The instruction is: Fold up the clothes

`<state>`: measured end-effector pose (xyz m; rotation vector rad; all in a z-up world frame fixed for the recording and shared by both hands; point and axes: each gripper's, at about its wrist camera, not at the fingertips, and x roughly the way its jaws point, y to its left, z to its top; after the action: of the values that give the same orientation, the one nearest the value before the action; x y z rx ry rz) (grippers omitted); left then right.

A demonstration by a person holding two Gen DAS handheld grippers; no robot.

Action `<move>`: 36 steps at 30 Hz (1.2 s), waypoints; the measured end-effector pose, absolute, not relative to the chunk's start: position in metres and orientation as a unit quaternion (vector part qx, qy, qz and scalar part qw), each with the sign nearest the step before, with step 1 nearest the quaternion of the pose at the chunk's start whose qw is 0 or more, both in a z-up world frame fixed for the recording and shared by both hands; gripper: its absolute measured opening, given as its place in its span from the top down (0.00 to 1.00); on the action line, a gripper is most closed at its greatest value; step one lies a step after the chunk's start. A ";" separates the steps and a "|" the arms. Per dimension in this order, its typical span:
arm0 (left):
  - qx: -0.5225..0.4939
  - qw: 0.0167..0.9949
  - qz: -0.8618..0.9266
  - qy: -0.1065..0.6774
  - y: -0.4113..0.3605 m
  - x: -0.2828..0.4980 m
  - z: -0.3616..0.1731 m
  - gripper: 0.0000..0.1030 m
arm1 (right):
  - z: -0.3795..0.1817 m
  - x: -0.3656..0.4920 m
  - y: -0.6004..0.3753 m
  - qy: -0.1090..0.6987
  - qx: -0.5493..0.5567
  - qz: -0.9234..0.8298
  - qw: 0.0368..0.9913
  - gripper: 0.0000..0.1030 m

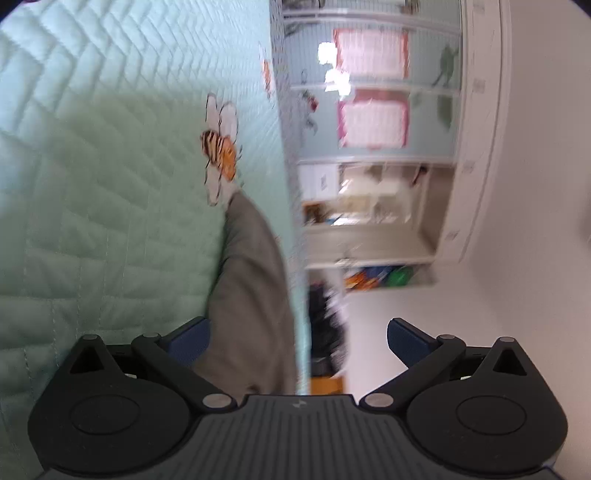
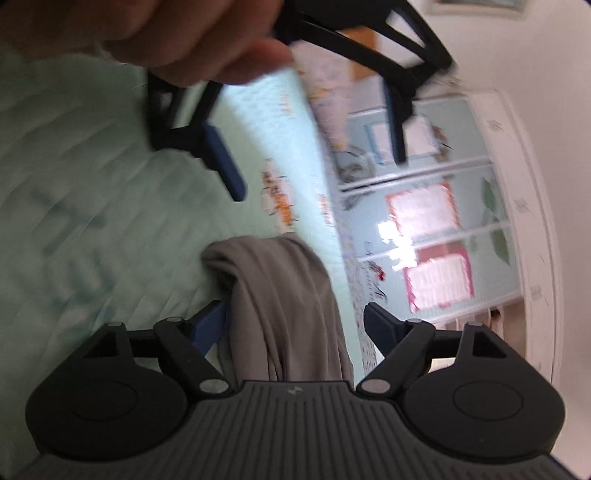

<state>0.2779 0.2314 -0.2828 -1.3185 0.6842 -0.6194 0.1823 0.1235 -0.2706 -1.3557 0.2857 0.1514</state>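
A grey garment lies bunched near the edge of a pale green quilted bedspread. My left gripper is open, its blue pads spread wide, with the garment between them close to the left pad. My right gripper is also open over the same grey garment, which lies folded in ridges between its fingers. The left gripper shows in the right wrist view above, held by a hand, jaws wide apart. Both views are blurred by motion.
The bedspread has an embroidered bee and flower. Beyond the bed edge stands a shelf unit with pink-framed panels and coloured items low down. A white wall is at the right.
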 end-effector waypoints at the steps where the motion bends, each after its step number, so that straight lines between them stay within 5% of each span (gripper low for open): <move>1: -0.576 0.703 -0.276 0.313 0.228 0.278 -0.280 0.02 | -0.268 0.185 0.121 0.136 -0.629 0.073 0.762 0.05; 14: -0.622 0.673 -0.279 0.289 0.248 0.272 -0.290 0.01 | -0.254 0.256 0.128 0.197 -0.573 0.060 0.794 0.02; 15: -0.623 0.671 -0.281 0.288 0.248 0.272 -0.290 0.01 | -0.252 0.257 0.125 0.195 -0.570 0.060 0.796 0.07; 16: -0.622 0.671 -0.282 0.288 0.249 0.271 -0.290 0.01 | -0.254 0.257 0.122 0.194 -0.578 0.056 0.791 0.43; 18: -0.625 0.669 -0.281 0.287 0.249 0.271 -0.290 0.01 | -0.265 0.251 0.118 0.192 -0.595 0.044 0.779 0.84; 36: -0.626 0.672 -0.279 0.279 0.242 0.268 -0.293 0.01 | -0.136 0.267 0.045 0.247 -0.174 0.106 0.947 0.92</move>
<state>0.2676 0.2425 -0.2927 -1.4105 0.6289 -0.6281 0.2673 0.0448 -0.1364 -0.3551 0.5022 0.2162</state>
